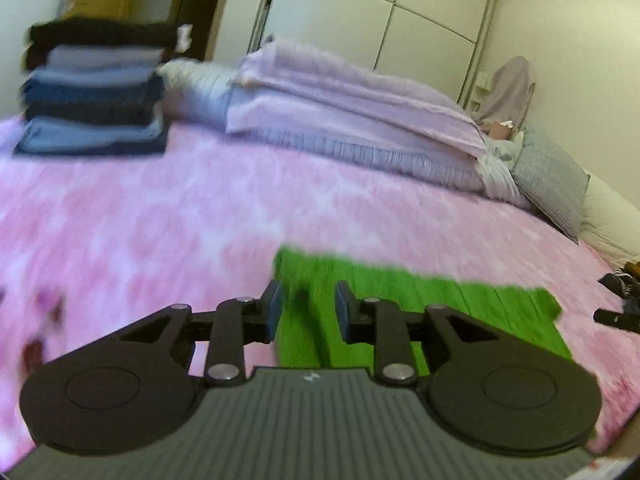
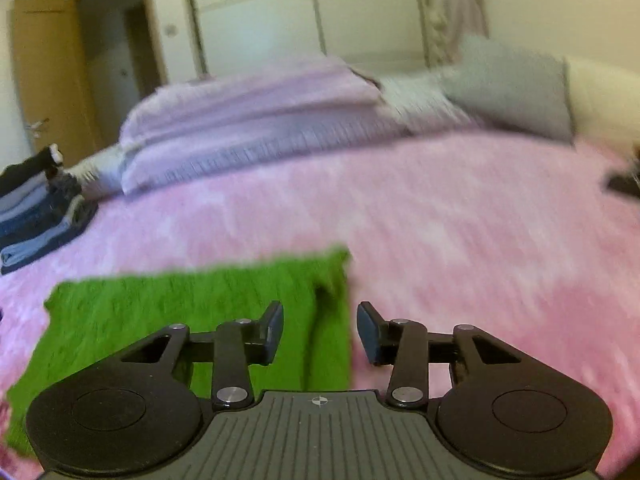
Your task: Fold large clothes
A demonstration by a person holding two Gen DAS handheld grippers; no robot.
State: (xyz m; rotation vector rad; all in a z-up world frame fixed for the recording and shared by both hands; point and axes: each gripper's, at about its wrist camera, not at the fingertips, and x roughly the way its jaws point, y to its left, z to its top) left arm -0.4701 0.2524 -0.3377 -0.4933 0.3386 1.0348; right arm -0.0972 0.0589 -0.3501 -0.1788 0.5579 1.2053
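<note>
A bright green garment (image 1: pixel 432 308) lies flat on the pink bedspread (image 1: pixel 160 220). My left gripper (image 1: pixel 308 308) hovers open over its left edge, with only cloth showing between the fingers. In the right wrist view the same green garment (image 2: pixel 180 312) spreads out to the left. My right gripper (image 2: pixel 320 332) stands open above its right edge, and a dark fold runs between the fingers. Neither gripper holds the cloth. Both views are blurred.
A stack of folded dark and blue clothes (image 1: pixel 96 88) sits at the bed's far left. A folded lilac duvet (image 1: pixel 340 112) and a grey pillow (image 1: pixel 548 184) line the far side. A dark object (image 1: pixel 616 300) lies at the right edge. Wardrobe doors (image 1: pixel 380 12) stand behind.
</note>
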